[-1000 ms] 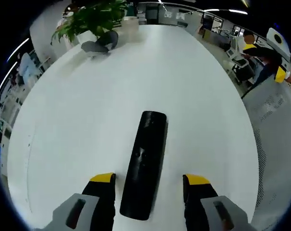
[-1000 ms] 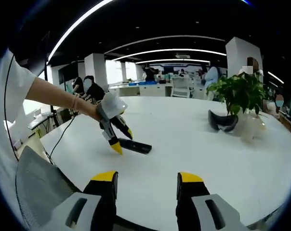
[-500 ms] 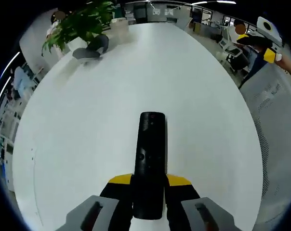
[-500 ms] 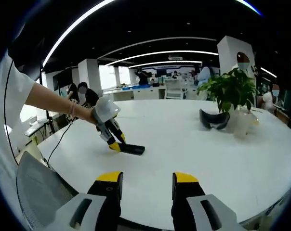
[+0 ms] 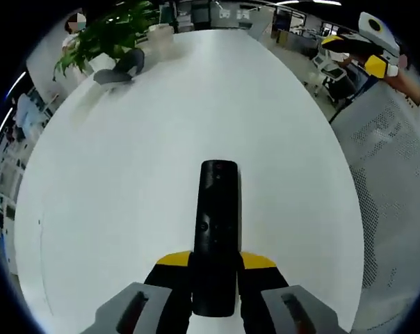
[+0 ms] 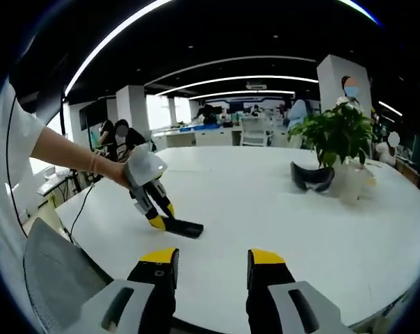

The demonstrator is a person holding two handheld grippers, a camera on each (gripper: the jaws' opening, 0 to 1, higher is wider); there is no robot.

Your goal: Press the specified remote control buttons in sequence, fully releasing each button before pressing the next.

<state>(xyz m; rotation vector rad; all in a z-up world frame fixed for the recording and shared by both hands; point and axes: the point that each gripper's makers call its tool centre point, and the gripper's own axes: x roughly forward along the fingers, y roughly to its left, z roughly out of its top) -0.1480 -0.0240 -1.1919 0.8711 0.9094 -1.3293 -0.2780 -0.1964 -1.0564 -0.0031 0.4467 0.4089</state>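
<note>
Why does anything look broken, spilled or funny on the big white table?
Nothing stands out. The long black remote control lies flat on the round white table, clamped at its near end by the left tool. No spills or damage show.

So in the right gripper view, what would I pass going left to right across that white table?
The person's hand → the left tool closed on the black remote control → a dark curved headset-like object → a potted plant, all on or over the table.

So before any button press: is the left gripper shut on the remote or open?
Shut on it: the left gripper has both yellow-tipped jaws against the remote's sides near its close end.
</note>
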